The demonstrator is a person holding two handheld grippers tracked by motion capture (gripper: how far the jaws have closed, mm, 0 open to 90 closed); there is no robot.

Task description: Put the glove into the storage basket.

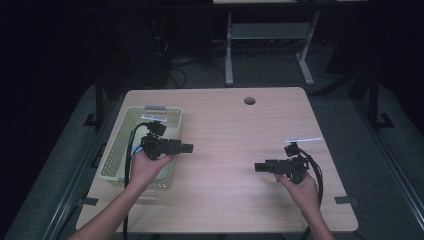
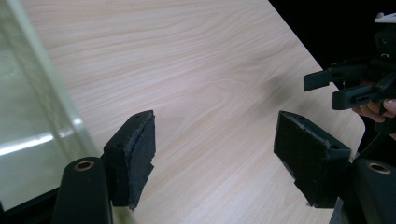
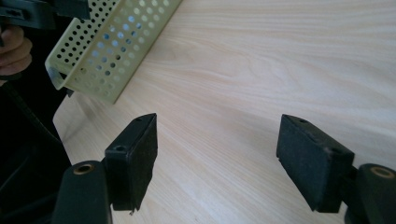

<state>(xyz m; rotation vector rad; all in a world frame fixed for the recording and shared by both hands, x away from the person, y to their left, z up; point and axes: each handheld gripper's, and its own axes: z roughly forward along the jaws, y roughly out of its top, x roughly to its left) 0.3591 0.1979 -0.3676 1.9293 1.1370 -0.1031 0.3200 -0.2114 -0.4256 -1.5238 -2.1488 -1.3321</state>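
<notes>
The left gripper (image 2: pixel 215 158) is held with its jaws spread wide and nothing between the pads (image 2: pixel 135 154); bare table (image 1: pixel 235 140) is seen between them. The right gripper (image 3: pixel 217 158) is likewise held wide apart and empty above the wood. In the high view, the left gripper (image 1: pixel 187 148) is carried over the near right edge of a pale yellow perforated basket (image 1: pixel 117 145) at the table's left side, pointing right. The right gripper (image 1: pixel 258 166) is held well apart, at the near right, pointing left.
</notes>
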